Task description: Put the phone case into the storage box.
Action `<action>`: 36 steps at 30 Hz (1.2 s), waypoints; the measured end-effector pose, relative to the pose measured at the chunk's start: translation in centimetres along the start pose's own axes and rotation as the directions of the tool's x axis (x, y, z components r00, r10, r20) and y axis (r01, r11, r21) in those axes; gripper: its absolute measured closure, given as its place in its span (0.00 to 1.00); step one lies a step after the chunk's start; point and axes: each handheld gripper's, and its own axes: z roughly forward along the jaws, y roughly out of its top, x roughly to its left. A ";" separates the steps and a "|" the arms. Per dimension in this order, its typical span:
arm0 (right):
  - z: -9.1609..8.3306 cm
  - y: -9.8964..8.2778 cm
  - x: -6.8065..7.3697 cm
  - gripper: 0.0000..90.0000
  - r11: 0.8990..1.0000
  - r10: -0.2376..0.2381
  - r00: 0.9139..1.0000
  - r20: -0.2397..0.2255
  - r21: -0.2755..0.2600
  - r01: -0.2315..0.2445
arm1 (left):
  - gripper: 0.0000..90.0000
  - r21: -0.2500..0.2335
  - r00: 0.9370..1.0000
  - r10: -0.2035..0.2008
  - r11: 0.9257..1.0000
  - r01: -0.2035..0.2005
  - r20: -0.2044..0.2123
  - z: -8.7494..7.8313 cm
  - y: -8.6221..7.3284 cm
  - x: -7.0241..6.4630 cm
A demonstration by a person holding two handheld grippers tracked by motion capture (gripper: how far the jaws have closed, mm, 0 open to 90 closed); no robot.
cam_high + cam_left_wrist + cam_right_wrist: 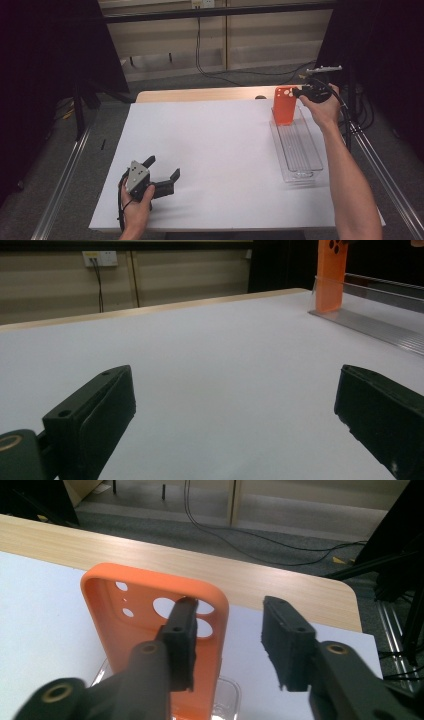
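Near-left, the left gripper (161,171) rests open and empty; far right, the right gripper (227,630) straddles the upright orange phone case's (150,635) edge, jaws apart, over the clear tray (300,150).

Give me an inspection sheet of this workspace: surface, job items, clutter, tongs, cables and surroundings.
Surface: white sheet over a wooden table.
Job's things: orange silicone phone case standing upright at the far end of a clear ribbed plastic tray.
Clutter: nothing seen.
Tongs: left tongs open, resting on the sheet; right tongs parted around the case's edge, pads not pressing.
Cables: black cable on the floor beyond the table.
Surroundings: grey floor, pale wall panels, dark stands.
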 end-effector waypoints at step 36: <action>-1.1 -2.3 0.5 0.07 0.987 0.077 0.997 -0.022 -0.137 -0.080 | 0.03 -0.016 1.000 -0.012 1.000 0.012 -0.009 -0.8 0.1 0.5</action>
